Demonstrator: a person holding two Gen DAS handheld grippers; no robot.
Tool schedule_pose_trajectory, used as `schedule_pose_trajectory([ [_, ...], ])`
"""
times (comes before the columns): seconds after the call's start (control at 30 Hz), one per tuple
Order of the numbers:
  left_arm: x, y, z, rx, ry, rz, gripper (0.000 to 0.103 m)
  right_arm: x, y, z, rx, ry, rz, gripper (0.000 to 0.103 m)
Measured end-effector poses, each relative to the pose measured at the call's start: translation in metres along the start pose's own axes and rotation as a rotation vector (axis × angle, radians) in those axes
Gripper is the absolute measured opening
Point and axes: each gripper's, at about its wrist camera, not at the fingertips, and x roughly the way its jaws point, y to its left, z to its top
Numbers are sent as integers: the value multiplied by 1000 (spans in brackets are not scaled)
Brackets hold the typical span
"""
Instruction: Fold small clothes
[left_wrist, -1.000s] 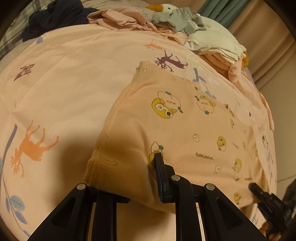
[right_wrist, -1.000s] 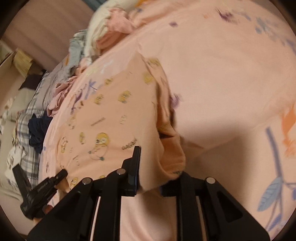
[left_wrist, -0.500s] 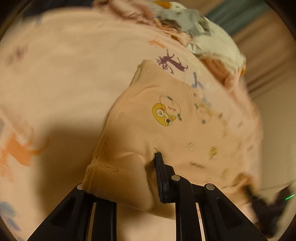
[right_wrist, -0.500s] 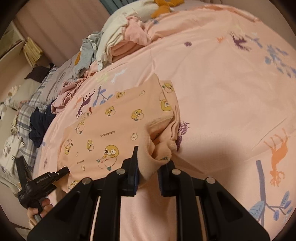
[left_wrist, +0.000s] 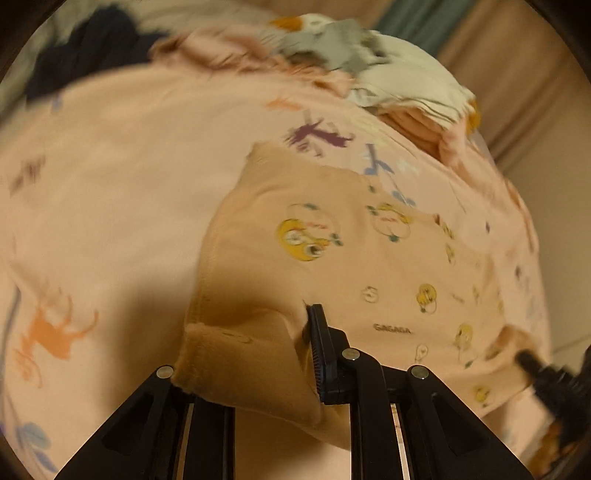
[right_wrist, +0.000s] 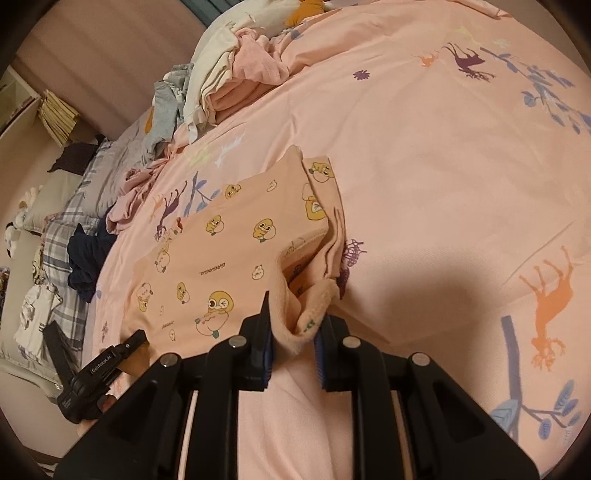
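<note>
A small peach fleece garment printed with yellow chicks (right_wrist: 236, 254) lies spread on the bed's pink animal-print cover (right_wrist: 443, 155). Your left tongs (left_wrist: 255, 354) are clamped on one near corner, and your right tongs (right_wrist: 293, 328) on the other. The fabric looks light, soft and floppy (it sags between the grips), so holding hems and corners seems best. The right view shows the whole garment and a turned-in sleeve; the left view, blurred, shows only the near half and a pile of loose clothes (left_wrist: 388, 77) beyond.
</note>
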Motion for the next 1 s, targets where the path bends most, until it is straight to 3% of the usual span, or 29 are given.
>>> schedule_pose_trajectory([
  [0.07,-1,-4,2,18,-13,2,17,-3,-3,0,7,12,-33,21],
  [0.2,0,3,7,-35,-13,-31,17,-20,-16,5,38,5,-201,21],
  [0.4,2,-2,10,-53,-48,-30,13,-35,-17,10,10,-62,-40,21],
  [0.5,-2,-14,7,-26,-83,-40,13,-6,-7,8,-28,14,43,21],
  [0.6,-5,-31,5,20,-123,-65,13,22,-7,3,-6,97,39,21],
  [0.67,-5,-41,5,51,-137,-114,13,33,-13,3,25,110,16,19],
  [0.73,-1,-49,5,62,-131,-168,13,31,-18,3,52,111,50,20],
  [0.83,7,-66,0,95,-92,-273,13,19,-23,5,43,61,64,21],
  [0.9,15,-79,-9,120,-26,-333,13,12,-27,8,54,26,62,21],
  [1.0,16,-98,-25,171,72,-468,11,12,-38,10,107,34,147,21],
])
